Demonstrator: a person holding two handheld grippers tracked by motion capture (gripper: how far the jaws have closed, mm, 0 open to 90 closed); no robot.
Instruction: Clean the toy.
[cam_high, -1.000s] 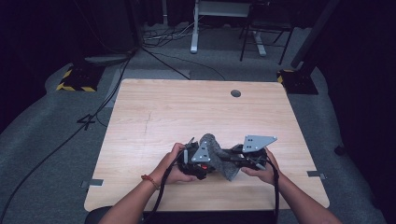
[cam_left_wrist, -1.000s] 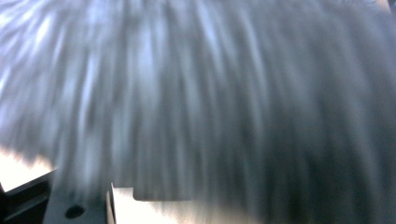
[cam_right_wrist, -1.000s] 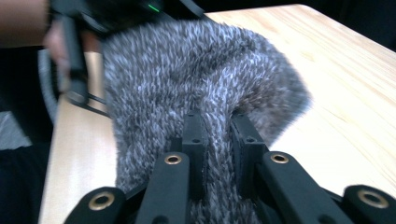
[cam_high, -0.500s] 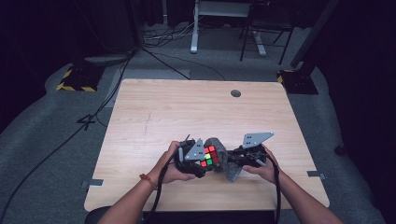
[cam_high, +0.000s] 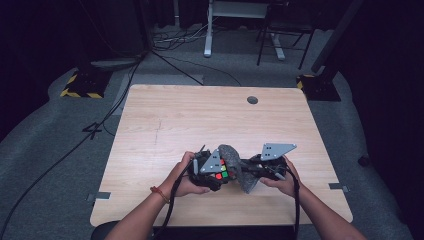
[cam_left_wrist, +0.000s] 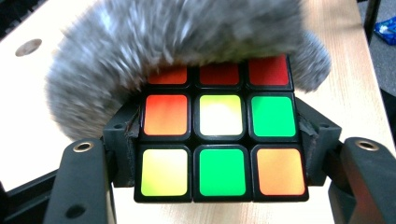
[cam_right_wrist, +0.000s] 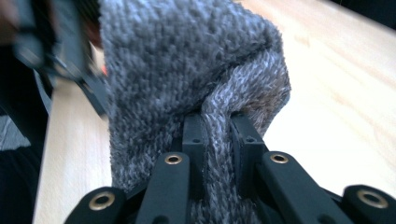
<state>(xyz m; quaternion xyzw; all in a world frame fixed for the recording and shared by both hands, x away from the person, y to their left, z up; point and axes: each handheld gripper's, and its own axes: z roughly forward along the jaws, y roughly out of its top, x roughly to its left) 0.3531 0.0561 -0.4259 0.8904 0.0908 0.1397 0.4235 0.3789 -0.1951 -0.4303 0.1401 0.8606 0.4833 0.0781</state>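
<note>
My left claw (cam_left_wrist: 217, 154) is matt black plastic with brass-coloured rivets, its pads pressed on a puzzle cube (cam_left_wrist: 219, 140) of glossy black plastic with smooth, shiny coloured tiles. My right claw (cam_right_wrist: 217, 140), the same matt plastic, pinches a grey cloth (cam_right_wrist: 187, 70), knitted and rough on one face, fuzzy on the other. The desk (cam_high: 200, 120) is pale wood-grain, smooth and matt.

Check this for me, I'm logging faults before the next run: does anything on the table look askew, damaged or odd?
Nothing looks damaged or spilled. The puzzle cube sits square in the left gripper, its colours scrambled. The grey cloth, pinched in a fold by the right gripper, drapes over the cube's top row, as in wiping. The table looks intact.
</note>
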